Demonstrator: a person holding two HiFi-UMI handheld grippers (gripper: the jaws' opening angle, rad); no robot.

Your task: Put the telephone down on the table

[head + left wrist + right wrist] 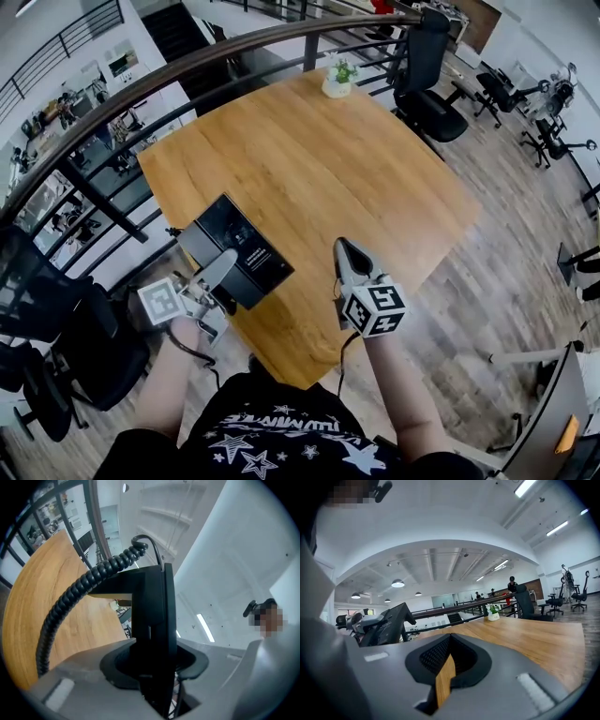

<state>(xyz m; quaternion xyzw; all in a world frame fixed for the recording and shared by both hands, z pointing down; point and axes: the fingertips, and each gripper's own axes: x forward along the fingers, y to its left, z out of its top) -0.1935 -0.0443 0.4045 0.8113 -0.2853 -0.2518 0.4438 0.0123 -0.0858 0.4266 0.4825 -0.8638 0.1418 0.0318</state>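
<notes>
As nothing rests on the wooden table point(328, 159) yet, judged as the carry step, with the set-down to come. In head view: grips the black desk telephone point(234, 248) in the left gripper point(225, 272), over the table's near left corner and apparently clear of the wood. Holds the right gripper point(347, 251) just beside it over the near edge, jaws together on nothing. Next, as a guess: calls for lowering until the base sits flat, well in from the edge, then parting the jaws, with care not to snag the cord. In left gripper view: clamps both pads of the left gripper point(152, 667) on the telephone point(152, 620), a dark upright slab; shows the coiled cord point(79, 590) arcing left over the table point(37, 597). Cannot tell base from handset here, nor the gap down to the tabletop. In right gripper view: pinches nothing in the right gripper point(445, 667), only a sliver of table point(525, 634) through the slit. Catches the telephone point(386, 623) at left, tilted. Cuts off the cord's far end in every view; leaves the underside unseen.
</notes>
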